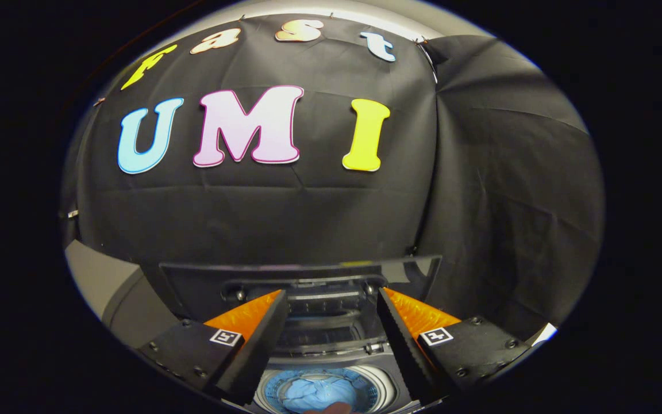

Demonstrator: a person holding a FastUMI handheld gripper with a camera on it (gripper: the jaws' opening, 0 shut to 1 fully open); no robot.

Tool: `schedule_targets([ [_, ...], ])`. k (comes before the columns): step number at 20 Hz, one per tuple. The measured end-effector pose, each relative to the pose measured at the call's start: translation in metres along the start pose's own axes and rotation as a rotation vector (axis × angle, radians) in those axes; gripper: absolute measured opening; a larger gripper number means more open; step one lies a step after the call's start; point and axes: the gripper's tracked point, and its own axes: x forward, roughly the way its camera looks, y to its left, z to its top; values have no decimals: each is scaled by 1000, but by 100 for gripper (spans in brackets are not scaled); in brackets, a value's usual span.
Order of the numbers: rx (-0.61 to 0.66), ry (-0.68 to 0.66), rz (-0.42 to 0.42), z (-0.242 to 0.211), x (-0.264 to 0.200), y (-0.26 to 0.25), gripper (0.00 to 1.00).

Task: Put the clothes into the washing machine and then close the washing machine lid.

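The clothes [320, 394] are a soft, crumpled light-blue bundle, lying down inside the washer's [331, 345] round drum [365, 386], below and between the fingers. Their folds look loose and matte against the drum's pale, ringed rim.

Going left to right: a smooth grey slab of surface [101, 282] sits beside the washer; then the left finger [259, 339], a flat wedge with a ribbed inner face; then the washer's dark, glossy top with its lid [302, 276] standing raised and open behind the drum, a wide rectangular panel with a shiny edge; then the right finger [400, 339], ribbed like the first. Wrinkled black cloth [480, 172] hangs behind everything.

The gripper [330, 313] is released, its fingers spread wide apart above the drum, grasping nothing.
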Motion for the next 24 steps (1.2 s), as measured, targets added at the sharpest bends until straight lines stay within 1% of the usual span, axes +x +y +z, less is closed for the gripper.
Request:
schedule_targets([
  [3,-8,9,23,20,21,10,97],
  [5,-1,-12,42,35,34,16,97],
  [6,0,-17,34,39,43,15,97],
  [9,-25,65,48,16,74,20,97],
  [10,-28,126,79,3,77,24,97],
  [11,17,113,88,10,81,24,96],
  [12,20,117,118,12,88,29,96],
  [13,8,145,136,5,83,31,95],
  [15,-17,179,163,1,85,35,96],
  [16,-9,186,166,1,85,35,97],
  [24,-3,135,146,6,82,35,96],
])
